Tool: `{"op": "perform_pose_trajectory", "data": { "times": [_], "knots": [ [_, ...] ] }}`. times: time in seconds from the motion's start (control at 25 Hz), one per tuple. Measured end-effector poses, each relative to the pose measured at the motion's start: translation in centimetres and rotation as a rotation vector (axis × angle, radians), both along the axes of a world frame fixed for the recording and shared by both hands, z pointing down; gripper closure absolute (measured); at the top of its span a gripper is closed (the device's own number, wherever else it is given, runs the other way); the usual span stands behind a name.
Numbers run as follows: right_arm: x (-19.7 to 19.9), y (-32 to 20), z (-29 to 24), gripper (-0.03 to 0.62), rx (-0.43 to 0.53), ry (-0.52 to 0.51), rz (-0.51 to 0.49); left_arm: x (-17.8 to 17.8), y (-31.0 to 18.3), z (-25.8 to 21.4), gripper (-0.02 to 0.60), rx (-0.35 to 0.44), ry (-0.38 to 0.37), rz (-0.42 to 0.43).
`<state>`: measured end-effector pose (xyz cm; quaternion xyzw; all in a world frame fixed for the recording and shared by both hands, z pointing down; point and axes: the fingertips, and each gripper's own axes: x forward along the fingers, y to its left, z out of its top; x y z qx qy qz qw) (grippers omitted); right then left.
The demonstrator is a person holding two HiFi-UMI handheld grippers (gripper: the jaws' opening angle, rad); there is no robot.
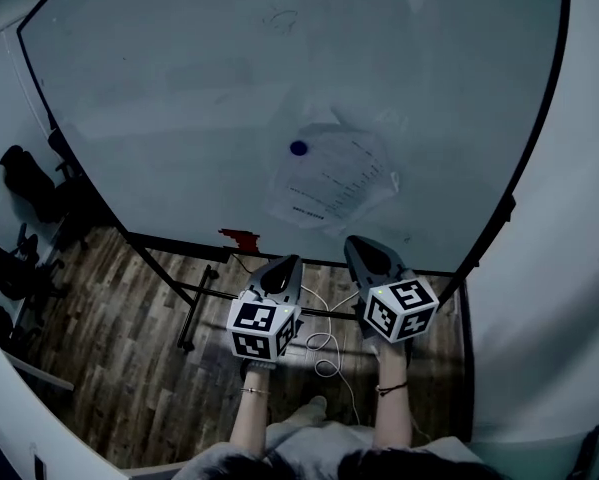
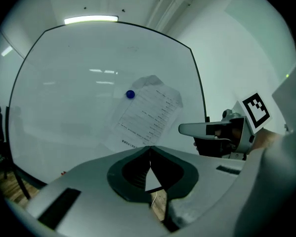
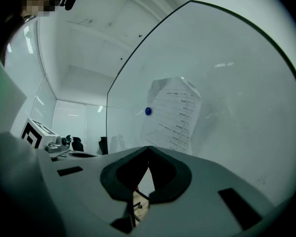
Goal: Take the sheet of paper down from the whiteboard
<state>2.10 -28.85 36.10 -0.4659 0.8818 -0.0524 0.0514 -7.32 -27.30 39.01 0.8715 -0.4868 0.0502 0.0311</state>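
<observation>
1 sheet of paper [image 1: 329, 180] on the whiteboard [image 1: 159, 88], right of centre in the lower half, hanging tilted with its upper left corner highest. Printed lines across the face, too small to read. Surface creased, lower edges lifting slightly off the board. Held by 1 round blue magnet [image 1: 298, 149] at the upper left corner.

Whiteboard otherwise largely bare, with faint smudges only. Dark frame, mounted on a dark floor stand [image 1: 194, 308]. Small red item [image 1: 240, 236] at the lower edge of the board, left of the sheet; kind not determined.

2 hand-held grippers below the sheet, side by side, both pointing toward the board and apart from sheet and board. Left gripper [image 2: 149, 149]: jaws pressed together, nothing between them. Right gripper [image 3: 148, 149]: jaws likewise pressed together, nothing between them. Right gripper slightly ahead of the left in the head view, its tip below the lower right part of the sheet.

Wooden floor [image 1: 129, 338] under the stand, white cable [image 1: 324, 353] lying loose on it. Dark office chairs [image 1: 24, 183] at far left, well apart from the board.
</observation>
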Motion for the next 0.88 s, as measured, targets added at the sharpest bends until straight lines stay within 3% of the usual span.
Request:
{"op": "perform_pose_trajectory", "data": {
  "times": [0.28,0.48,0.88],
  "knots": [
    [1.4,-2.7,-2.6,0.592,0.053,-0.01,0.071,0.6,-4.0,-2.6,0.574,0.064,-0.021,0.072],
    [2.9,-3.7,-3.3,0.592,0.075,-0.01,0.141,0.5,-5.9,-4.0,0.574,0.092,0.014,0.1],
    [5.7,-5.0,-4.0,0.592,0.075,-0.03,0.212,0.6,-8.2,-7.1,0.574,0.183,-0.04,0.071]
  ]
}}
